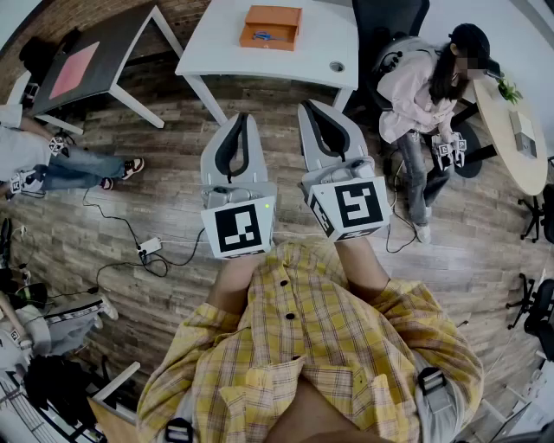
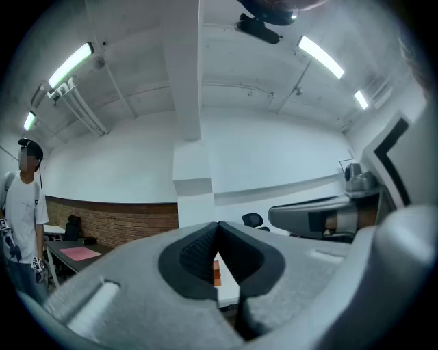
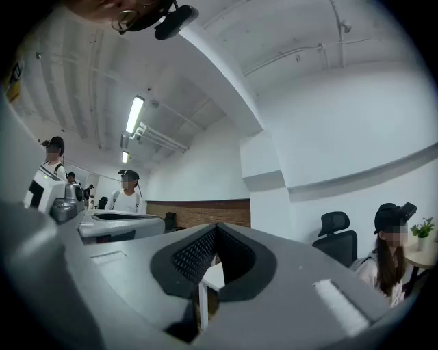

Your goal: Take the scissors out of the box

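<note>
An open orange box (image 1: 271,26) lies on the white table (image 1: 320,43) at the far end of the head view. A small blue item (image 1: 262,35) rests inside it, too small to make out as scissors. My left gripper (image 1: 242,117) and right gripper (image 1: 310,105) are held side by side over the wooden floor, well short of the table and pointing toward it. Both are shut with nothing between the jaws. In the left gripper view a sliver of the orange box (image 2: 216,272) shows below the closed left gripper (image 2: 218,224). The right gripper (image 3: 216,225) is closed in its own view.
A dark table with a pink sheet (image 1: 78,65) stands at the far left. A seated person (image 1: 424,86) and a round table (image 1: 519,130) are at the right, with a black office chair (image 1: 389,17) beside the white table. Another person's legs (image 1: 78,166) and a power strip with cables (image 1: 149,249) lie on the floor at the left.
</note>
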`<state>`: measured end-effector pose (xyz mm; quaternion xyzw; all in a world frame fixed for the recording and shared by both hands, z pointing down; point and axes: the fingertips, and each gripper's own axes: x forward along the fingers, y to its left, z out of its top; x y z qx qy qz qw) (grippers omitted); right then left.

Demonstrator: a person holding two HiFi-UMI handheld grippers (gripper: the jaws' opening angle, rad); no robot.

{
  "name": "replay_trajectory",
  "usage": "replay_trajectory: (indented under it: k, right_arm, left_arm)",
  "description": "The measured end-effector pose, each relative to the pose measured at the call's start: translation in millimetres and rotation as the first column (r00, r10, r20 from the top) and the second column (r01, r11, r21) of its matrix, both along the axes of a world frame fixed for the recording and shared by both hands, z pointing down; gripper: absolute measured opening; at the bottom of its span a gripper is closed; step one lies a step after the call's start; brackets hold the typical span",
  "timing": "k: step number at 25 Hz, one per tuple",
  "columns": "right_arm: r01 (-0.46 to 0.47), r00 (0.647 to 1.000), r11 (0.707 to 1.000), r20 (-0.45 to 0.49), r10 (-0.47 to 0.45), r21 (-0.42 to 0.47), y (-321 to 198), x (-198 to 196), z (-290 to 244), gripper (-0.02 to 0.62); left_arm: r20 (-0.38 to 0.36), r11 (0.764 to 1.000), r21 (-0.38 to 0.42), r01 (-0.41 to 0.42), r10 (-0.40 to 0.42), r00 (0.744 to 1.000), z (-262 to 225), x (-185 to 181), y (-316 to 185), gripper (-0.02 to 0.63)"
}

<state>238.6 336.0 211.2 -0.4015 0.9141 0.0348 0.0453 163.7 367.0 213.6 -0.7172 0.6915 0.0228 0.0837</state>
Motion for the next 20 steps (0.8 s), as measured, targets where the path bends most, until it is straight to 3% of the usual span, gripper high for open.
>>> replay_trajectory:
  k: [6, 12, 20]
  right_arm:
    - [-0.002, 1.0, 1.0, -0.007, 0.002, 0.001, -2, -9, 1, 0.003]
    - [-0.018, 1.0, 1.0, 0.015, 0.018, -0.008, -4, -36, 7, 0.003]
    - [-0.098, 0.995, 0.995, 0.027, 0.098, -0.014, -8, -62, 14, 0.003]
  left_arm:
    - [0.0, 1.0, 0.009, -0.005, 0.005, 1.0, -2, -8, -1, 0.002]
    - [-0.004, 1.0, 0.011, -0.025, 0.025, 1.0, 4, -39, -6, 0.001]
    - [0.002, 0.997, 0.017, -0.069, 0.069, 0.998, 11, -76, -6, 0.0]
